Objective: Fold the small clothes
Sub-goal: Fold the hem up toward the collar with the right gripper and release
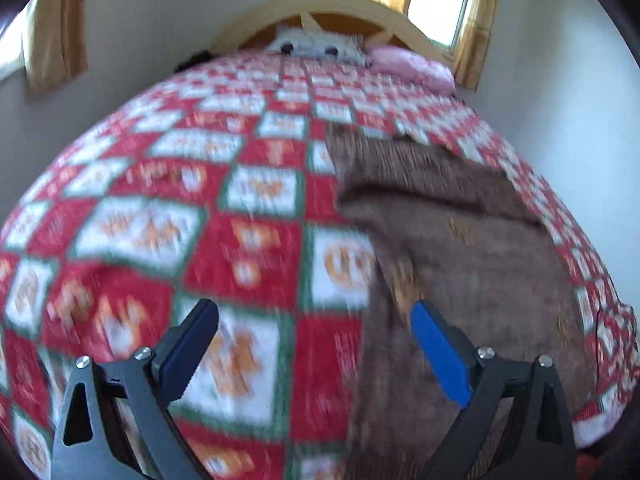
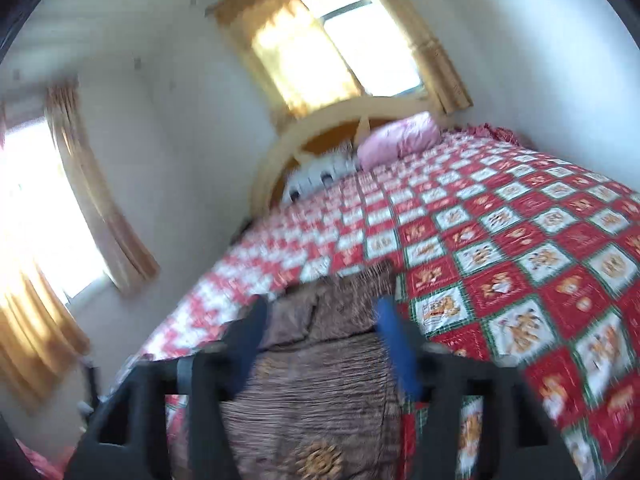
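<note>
Both tools, left tool and right tool, gape empty above the brown garment; a loose fold could slump open on the bed.

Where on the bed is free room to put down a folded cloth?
Free: the checkered bedspread left of the brown garment, up to the pillows by the headboard. Crowded: only under the garment and at the pillows.

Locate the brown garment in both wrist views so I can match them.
Left wrist: brown garment fills the right half, lying on the checked bedspread, running under the right finger.
Right wrist: it lies bottom centre, seen between the fingers.
Shared landmark: pink pillow by the headboard.
</note>
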Motion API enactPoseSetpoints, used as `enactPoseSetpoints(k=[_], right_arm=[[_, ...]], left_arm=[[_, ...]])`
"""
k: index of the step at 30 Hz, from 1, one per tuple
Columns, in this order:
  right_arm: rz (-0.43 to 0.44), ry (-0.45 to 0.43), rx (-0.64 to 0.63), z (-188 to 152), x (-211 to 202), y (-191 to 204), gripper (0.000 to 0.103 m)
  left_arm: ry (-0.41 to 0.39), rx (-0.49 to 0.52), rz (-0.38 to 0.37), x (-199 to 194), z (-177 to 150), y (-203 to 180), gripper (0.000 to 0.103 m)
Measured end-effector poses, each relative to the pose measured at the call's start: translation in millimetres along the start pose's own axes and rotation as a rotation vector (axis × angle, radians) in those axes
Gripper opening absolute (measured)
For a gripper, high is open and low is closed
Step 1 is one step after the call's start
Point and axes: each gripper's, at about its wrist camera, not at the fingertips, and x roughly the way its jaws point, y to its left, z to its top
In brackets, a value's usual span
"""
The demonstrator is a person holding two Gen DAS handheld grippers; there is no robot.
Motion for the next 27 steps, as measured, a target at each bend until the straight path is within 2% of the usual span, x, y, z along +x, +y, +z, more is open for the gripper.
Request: enactPoseSetpoints(k=[2,4,8,10,12,13,15,17,21,23,27], right_arm=[[0.038,0.056,-0.011,-2,-23,3,0.068],[0.008,0.101,-0.072,-8,-41,12,0.068],[-0.058,0.199,-0.182,-29,-86,23,0.068],[-0.053,0.22,-0.18,-34,-101,22,0.068],[0.0,0.256,-0.15,-44,-113,16,0.068],[-0.017,0.267,-0.149,-50,-114,14,0.068],[-0.094,0.303,-0.17,-69,-103,9,0.068],[-0.125,0.368,-0.165,-92,-78,2,0.068],[-0.133,0.487,-0.097,-131,-30,-14,0.068],[-0.168,0.532,-0.125,-145,-15,-15,0.068],[-0.139,0.583,-0.168,-165,3,-5,0.068]], left_arm=[[0.037,-0.013,-0.027,3,-15,-2,0.099],[0.067,-0.007,-0.056,3,-30,-6,0.099],[0.087,0.053,-0.054,1,-54,-13,0.099],[0.114,0.06,-0.048,7,-60,-13,0.099],[0.097,0.072,-0.032,10,-61,-18,0.098],[0.098,0.078,-0.036,10,-61,-20,0.098],[0.102,0.093,-0.043,10,-64,-25,0.098],[0.103,0.106,-0.055,7,-66,-29,0.094],[0.109,0.156,-0.053,6,-75,-38,0.094],[0.1,0.171,-0.042,6,-78,-39,0.094],[0.078,0.16,-0.034,7,-81,-39,0.094]])
